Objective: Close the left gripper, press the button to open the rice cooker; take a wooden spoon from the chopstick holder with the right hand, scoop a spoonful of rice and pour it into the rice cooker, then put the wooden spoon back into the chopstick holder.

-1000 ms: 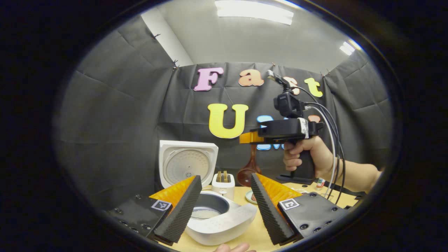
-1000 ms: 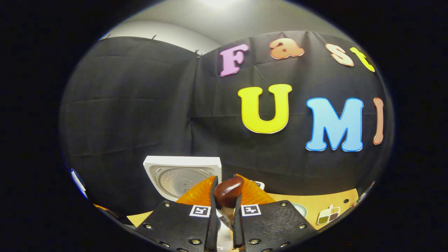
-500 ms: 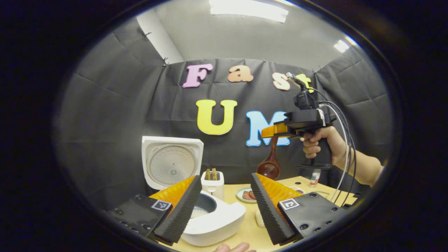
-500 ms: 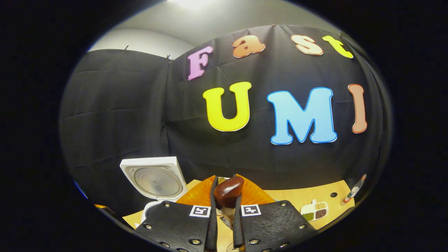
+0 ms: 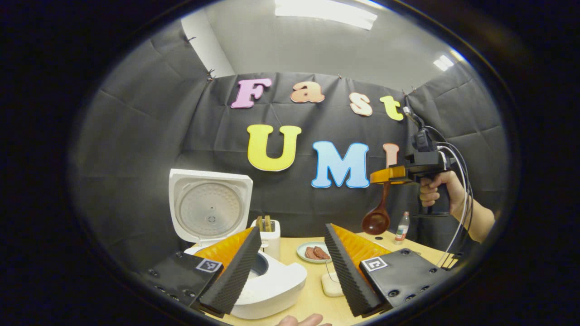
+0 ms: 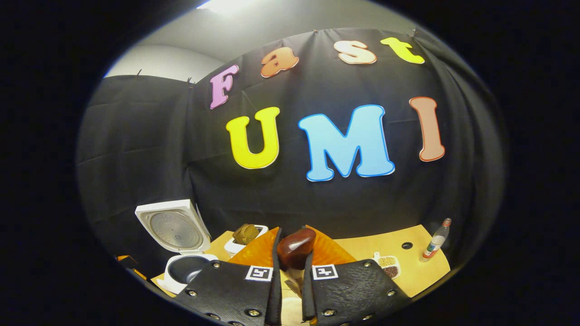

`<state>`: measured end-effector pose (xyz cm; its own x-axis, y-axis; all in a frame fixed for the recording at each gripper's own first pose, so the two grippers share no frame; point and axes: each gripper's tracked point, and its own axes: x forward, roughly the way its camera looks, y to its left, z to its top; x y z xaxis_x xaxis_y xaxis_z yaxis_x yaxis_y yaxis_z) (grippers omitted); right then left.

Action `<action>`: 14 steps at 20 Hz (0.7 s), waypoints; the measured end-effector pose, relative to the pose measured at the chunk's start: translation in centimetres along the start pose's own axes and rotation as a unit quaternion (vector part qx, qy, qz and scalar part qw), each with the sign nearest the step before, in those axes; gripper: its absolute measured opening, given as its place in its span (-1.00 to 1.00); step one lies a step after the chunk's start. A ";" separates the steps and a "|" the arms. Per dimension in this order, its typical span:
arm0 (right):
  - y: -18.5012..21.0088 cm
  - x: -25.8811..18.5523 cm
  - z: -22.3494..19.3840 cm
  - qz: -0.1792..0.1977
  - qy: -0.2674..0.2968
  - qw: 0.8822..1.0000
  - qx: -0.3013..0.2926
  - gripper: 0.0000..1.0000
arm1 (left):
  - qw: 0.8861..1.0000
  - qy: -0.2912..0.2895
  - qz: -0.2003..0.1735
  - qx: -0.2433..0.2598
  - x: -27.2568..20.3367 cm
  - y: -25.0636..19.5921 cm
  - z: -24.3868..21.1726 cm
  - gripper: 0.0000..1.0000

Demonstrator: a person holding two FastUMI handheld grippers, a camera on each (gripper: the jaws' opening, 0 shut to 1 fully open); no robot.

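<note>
The right claw (image 5: pixel 385 175) grips the wooden spoon (image 5: pixel 378 217) by its handle, bowl hanging straight down, high and right of the open rice cooker (image 5: pixel 267 290), while the left claw (image 5: pixel 292 267) gapes empty.

From here I can't see into the rice cooker (image 5: pixel 272 290) — my left gripper's (image 5: pixel 292 267) near finger covers most of the pot's mouth, and its body runs off the lower edge of the left gripper view. In the right gripper view the wooden spoon (image 6: pixel 295 248) shows me just its handle end, pinched between the right gripper's (image 6: pixel 292 290) fingers; the shaft below drops out of sight between them. The chopstick holder (image 6: pixel 244 237) is half hidden behind an orange finger, and what stands in it is too blurred for me to name. The small dish (image 6: pixel 389 262) by the desk's far edge holds something grainy — too small to tell.
</note>
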<state>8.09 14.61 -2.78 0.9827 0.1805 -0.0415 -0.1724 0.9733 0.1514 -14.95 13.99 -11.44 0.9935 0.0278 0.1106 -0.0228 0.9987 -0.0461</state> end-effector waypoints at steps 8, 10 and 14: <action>-7.9 -3.3 -2.7 -0.026 0.011 0.998 0.049 -0.65 | 1.000 -0.003 -0.012 0.003 0.7 -2.6 0.6 0.87; -9.9 -4.1 -3.0 -0.039 0.009 0.998 0.040 -0.65 | 1.000 0.000 -0.016 0.006 0.9 -3.5 0.2 0.93; -13.4 -5.5 -4.1 -0.053 0.006 0.997 0.064 -0.65 | 1.000 0.007 -0.027 0.013 1.4 -4.9 -0.5 0.92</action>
<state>4.69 1.17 -8.59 0.9938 0.0806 -0.0761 -0.0573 0.9614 0.2692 -13.36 9.08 -11.54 0.9948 -0.0268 0.0984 0.0284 0.9995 -0.0144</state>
